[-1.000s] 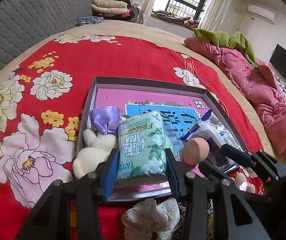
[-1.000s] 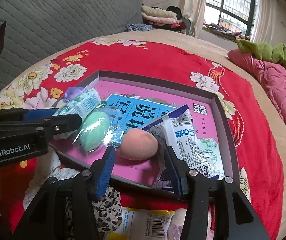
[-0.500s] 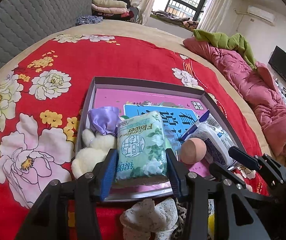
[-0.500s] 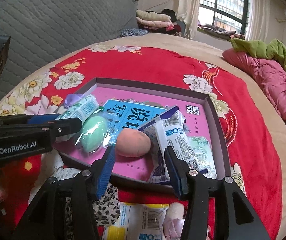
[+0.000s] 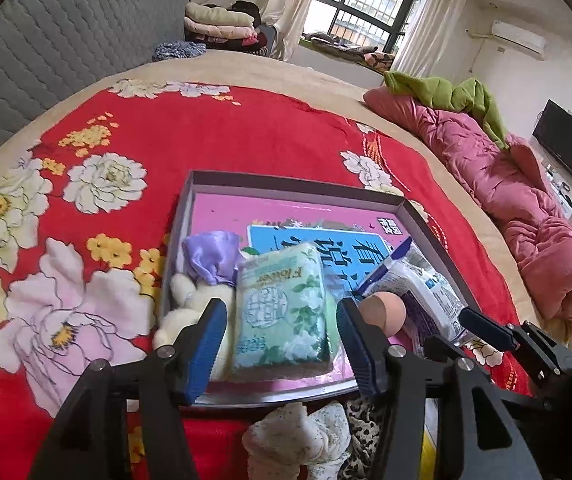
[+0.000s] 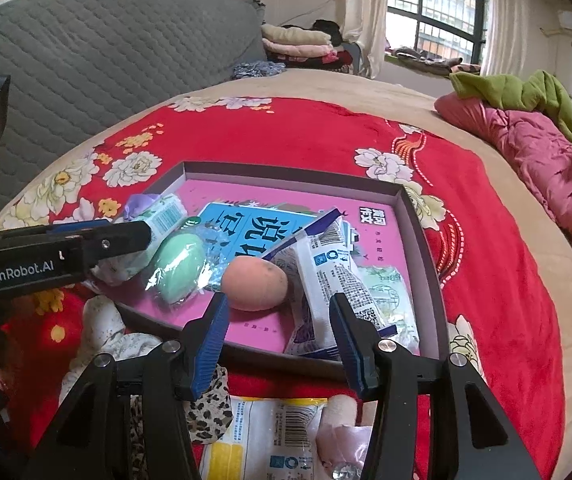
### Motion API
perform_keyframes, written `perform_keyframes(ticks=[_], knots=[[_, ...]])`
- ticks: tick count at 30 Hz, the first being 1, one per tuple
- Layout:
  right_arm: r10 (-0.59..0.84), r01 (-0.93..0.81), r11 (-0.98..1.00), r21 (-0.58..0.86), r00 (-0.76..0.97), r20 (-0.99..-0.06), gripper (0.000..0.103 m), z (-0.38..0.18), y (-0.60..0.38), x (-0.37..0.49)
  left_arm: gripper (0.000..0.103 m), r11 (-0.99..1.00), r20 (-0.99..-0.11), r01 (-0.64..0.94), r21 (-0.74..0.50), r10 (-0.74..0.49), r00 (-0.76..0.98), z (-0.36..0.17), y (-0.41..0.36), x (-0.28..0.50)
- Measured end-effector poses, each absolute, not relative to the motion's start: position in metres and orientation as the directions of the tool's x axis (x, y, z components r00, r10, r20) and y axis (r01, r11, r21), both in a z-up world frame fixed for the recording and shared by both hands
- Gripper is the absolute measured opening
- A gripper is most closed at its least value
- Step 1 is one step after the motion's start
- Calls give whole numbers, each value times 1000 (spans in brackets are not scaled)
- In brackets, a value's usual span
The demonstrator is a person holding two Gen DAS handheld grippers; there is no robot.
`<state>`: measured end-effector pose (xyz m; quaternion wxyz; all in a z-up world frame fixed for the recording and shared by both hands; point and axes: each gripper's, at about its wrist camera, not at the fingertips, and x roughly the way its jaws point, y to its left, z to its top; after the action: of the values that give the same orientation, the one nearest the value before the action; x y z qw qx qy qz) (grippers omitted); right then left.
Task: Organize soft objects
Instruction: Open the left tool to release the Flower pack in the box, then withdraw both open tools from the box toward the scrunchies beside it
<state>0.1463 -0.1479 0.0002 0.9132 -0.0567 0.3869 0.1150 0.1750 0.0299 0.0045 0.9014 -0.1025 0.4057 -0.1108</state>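
Left claw (image 5: 280,344) gapes around tissue pack (image 5: 280,310) in tray (image 5: 294,186)

Bedspread (image 5: 246,136): red, printed with white, pink and yellow flowers, beige border. Tray (image 5: 294,187): grey walls, pink floor. Book (image 5: 326,246) in tray: blue cover, dark characters. Tissue pack (image 5: 282,312): pale green with white flowers and green leaves. Pouch (image 5: 210,258): lilac satin. Plush toy (image 5: 184,304): cream. Sponge (image 6: 254,284): peach-orange. Wrapped sponge (image 6: 178,268): mint green in clear film. Packet (image 6: 326,280): white with blue and purple print. Quilt (image 5: 526,208): rose pink. Garment (image 5: 454,96) on it: olive green. Headboard (image 6: 106,52): grey, diamond-quilted. Fingers (image 5: 206,344): blue pads on black.
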Motion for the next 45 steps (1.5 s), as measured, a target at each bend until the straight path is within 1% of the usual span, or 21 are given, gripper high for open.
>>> perform_keyframes(ticks=[6, 14, 22, 30, 31, 32, 33, 34, 39, 41, 45], knots=[[165, -246, 969, -9, 677, -718, 53, 3, -153, 144, 57, 969, -705, 109, -223, -237, 668, 16, 40, 168], [161, -229, 973, 1, 680, -715, 53, 6, -160, 140, 57, 980, -730, 123, -155, -198, 654, 10, 38, 156], [159, -218, 976, 8, 681, -715, 53, 8, -164, 140, 57, 980, -753, 110, -166, -198, 628, -2, 32, 166], [156, -208, 978, 13, 690, -707, 54, 11, -168, 139, 57, 977, -739, 114, -182, -212, 640, 2, 35, 165], [157, -208, 978, 13, 691, -706, 55, 12, -168, 138, 57, 977, -737, 114, -181, -212, 642, 3, 35, 165], [154, -206, 978, 11, 694, -703, 60, 12, -168, 138, 57, 976, -736, 115, -183, -214, 643, 4, 35, 165], [153, -205, 979, 10, 696, -701, 63, 13, -169, 137, 57, 976, -735, 117, -186, -217, 642, 4, 35, 164], [155, -205, 979, 13, 698, -699, 64, 14, -169, 136, 57, 975, -735, 118, -188, -220, 642, 5, 35, 164], [144, -194, 981, 7, 704, -696, 65, 15, -172, 134, 57, 970, -724, 143, -195, -240, 647, 10, 31, 158], [142, -190, 982, 8, 706, -694, 68, 16, -174, 133, 57, 968, -718, 151, -199, -249, 651, 12, 30, 157], [126, -180, 984, -7, 716, -687, 68, 19, -178, 131, 57, 965, -704, 159, -208, -260, 661, 17, 30, 154]])
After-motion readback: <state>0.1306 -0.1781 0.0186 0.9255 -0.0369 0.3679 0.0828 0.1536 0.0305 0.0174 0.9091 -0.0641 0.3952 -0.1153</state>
